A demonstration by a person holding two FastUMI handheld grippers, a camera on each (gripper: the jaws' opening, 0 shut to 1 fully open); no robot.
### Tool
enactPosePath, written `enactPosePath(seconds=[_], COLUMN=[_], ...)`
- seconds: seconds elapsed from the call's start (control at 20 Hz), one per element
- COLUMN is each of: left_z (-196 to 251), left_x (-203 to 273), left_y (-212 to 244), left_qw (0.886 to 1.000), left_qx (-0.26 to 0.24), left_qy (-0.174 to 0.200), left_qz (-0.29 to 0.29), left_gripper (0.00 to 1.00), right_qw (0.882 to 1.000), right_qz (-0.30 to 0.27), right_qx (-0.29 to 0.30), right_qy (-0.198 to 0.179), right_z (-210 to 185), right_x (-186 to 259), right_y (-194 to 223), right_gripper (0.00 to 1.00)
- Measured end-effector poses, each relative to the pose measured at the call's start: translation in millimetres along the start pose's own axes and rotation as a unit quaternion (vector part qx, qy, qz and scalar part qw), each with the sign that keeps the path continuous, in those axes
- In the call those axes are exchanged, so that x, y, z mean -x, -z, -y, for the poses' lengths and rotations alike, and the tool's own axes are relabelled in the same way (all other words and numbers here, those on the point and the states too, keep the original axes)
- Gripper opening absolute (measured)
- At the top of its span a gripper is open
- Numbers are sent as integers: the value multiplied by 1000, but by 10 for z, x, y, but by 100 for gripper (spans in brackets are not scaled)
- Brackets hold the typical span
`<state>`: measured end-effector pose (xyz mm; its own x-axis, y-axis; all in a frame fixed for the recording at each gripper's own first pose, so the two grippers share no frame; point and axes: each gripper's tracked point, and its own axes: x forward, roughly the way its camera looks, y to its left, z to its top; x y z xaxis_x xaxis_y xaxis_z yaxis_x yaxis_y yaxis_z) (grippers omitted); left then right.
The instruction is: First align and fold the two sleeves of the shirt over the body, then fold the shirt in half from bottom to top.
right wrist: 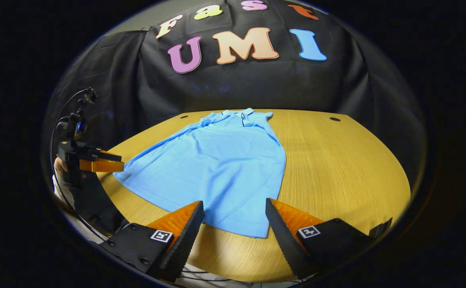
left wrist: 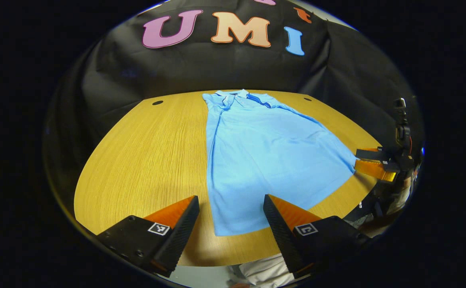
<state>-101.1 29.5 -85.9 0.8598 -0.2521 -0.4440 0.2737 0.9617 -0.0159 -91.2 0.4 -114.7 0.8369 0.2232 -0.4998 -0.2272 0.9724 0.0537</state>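
While both claws gape, left claw (left wrist: 231,204) and right claw (right wrist: 235,208) hover above shirt (left wrist: 265,152) hem.

This is a staged recording booth, more lab than home. A black cloth backdrop (right wrist: 257,84) hangs in loose folds behind a wood-grain table (right wrist: 337,168) and wraps round its left and right sides, shutting out any room beyond. The tabletop has two round cable holes (right wrist: 335,119) near its far edge, as office desks do. At the far left, thin cables (right wrist: 57,128) loop around what seems to be mounted camera gear.
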Motion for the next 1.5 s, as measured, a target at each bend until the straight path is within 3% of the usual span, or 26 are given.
enactPosePath(seconds=[0.45, 0.55, 0.6, 0.7, 0.85, 0.9, 0.95, 1.05, 1.2, 1.25, 1.5], left_z=[76, 151, 180, 249, 329, 345, 346, 346, 369, 381, 419], left_x=[-35, -45, -50, -75, -107, -119, -106, -105, -108, -105, -108], left_y=[139, 122, 129, 111, 83, 85, 83, 71, 78, 74, 76], left_qw=[1000, 1000, 1000, 1000, 1000, 999, 999, 999, 999, 999, 997], left_qx=[-6, -12, -13, -14, -3, 0, -4, -7, -9, -15, -34], left_qy=[-6, 4, 7, 17, 31, 34, 35, 34, 42, 45, 56], left_qz=[-9, -4, -2, 2, 4, 4, 3, 7, 12, 16, 29], left_gripper=[96, 87, 77, 63, 32, 16, 9, 6, 4, 2, 0], right_qw=[1000, 1000, 1000, 1000, 999, 999, 999, 998, 998, 998, 999], right_qz=[10, 11, 10, 11, 7, 5, 2, 1, 7, 5, 12], right_qx=[16, 20, 18, 14, 3, -3, -11, -23, -19, -21, -20], right_qy=[6, 4, -2, -13, -37, -46, -53, -56, -54, -53, -46], right_z=[-18, -35, -68, -117, -242, -285, -303, -312, -318, -327, -319], right_x=[-25, -42, -43, -63, -75, -85, -82, -82, -78, -96, -78], right_y=[14, 11, 11, 16, 40, 48, 47, 49, 25, 38, 10], right_gripper=[98, 98, 98, 88, 59, 48, 35, 17, 12, 3, 3])
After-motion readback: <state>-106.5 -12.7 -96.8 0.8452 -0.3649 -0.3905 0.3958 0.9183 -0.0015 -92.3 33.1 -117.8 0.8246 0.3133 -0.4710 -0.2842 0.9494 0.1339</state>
